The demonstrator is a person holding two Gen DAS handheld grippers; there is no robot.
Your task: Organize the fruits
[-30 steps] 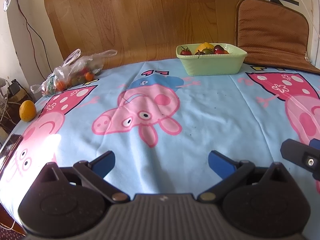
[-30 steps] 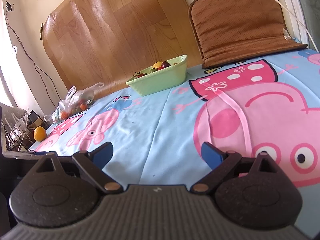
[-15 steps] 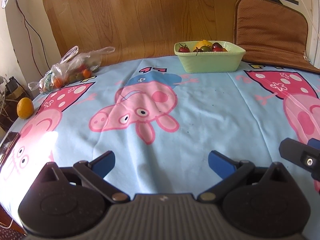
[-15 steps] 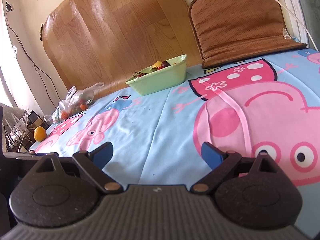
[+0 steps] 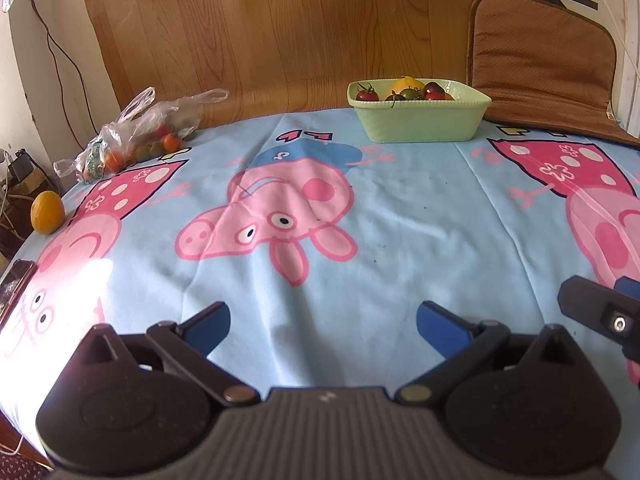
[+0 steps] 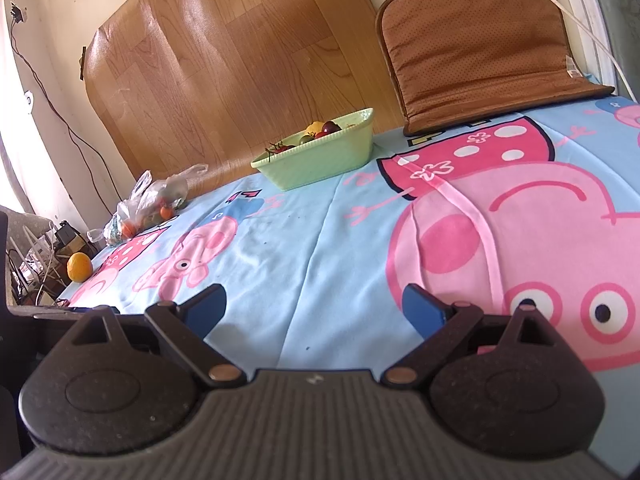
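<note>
A pale green dish (image 5: 420, 120) at the far side of the table holds small red and dark tomatoes and a yellow fruit; it also shows in the right wrist view (image 6: 320, 158). A clear plastic bag of fruit (image 5: 140, 136) lies at the far left, also in the right wrist view (image 6: 150, 204). A loose orange fruit (image 5: 47, 212) sits at the left edge, also in the right wrist view (image 6: 79, 267). My left gripper (image 5: 323, 326) is open and empty above the cloth. My right gripper (image 6: 314, 308) is open and empty.
A blue cartoon-pig cloth (image 5: 400, 208) covers the table. A brown cushion (image 5: 544, 60) leans at the back right, a wood-look sheet (image 5: 280, 28) behind. Cables and a charger (image 5: 20, 164) hang off the left edge. Part of the right gripper (image 5: 604, 314) shows at the right.
The left wrist view has shifted slightly: the dish, bag and orange fruit sit a little higher and further left in the frame. The right gripper has stayed still. Both stay open.
</note>
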